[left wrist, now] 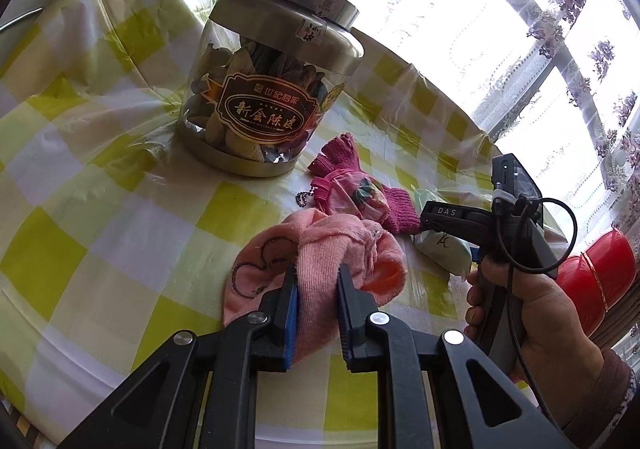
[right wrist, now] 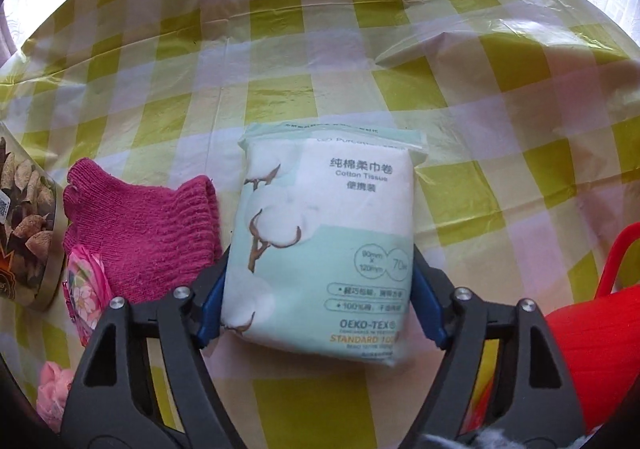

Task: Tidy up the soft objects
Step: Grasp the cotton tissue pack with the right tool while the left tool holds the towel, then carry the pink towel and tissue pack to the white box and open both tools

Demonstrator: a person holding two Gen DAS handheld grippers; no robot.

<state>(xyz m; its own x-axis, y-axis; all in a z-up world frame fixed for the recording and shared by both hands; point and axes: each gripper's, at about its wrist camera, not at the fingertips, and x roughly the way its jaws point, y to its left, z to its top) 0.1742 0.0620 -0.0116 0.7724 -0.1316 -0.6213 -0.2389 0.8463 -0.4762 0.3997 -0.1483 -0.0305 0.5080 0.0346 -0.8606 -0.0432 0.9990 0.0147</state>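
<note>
My left gripper [left wrist: 318,281] is shut on a pink towel [left wrist: 320,249] bunched on the checked tablecloth. My right gripper [right wrist: 320,265] is shut on a pale green cotton tissue pack [right wrist: 324,241], its jaws on both sides; the pack also shows in the left wrist view [left wrist: 440,249]. A magenta knit glove [right wrist: 148,225] lies left of the pack, also seen in the left wrist view [left wrist: 360,169]. A small pink floral pouch [left wrist: 352,197] lies on the glove and shows in the right wrist view [right wrist: 86,289].
A large clear jar [left wrist: 264,89] with a metal lid stands behind the soft things. A red plastic container [right wrist: 600,349] sits at the right, seen too in the left wrist view [left wrist: 596,277]. The yellow-checked tablecloth [right wrist: 360,49] covers the table by a curtained window.
</note>
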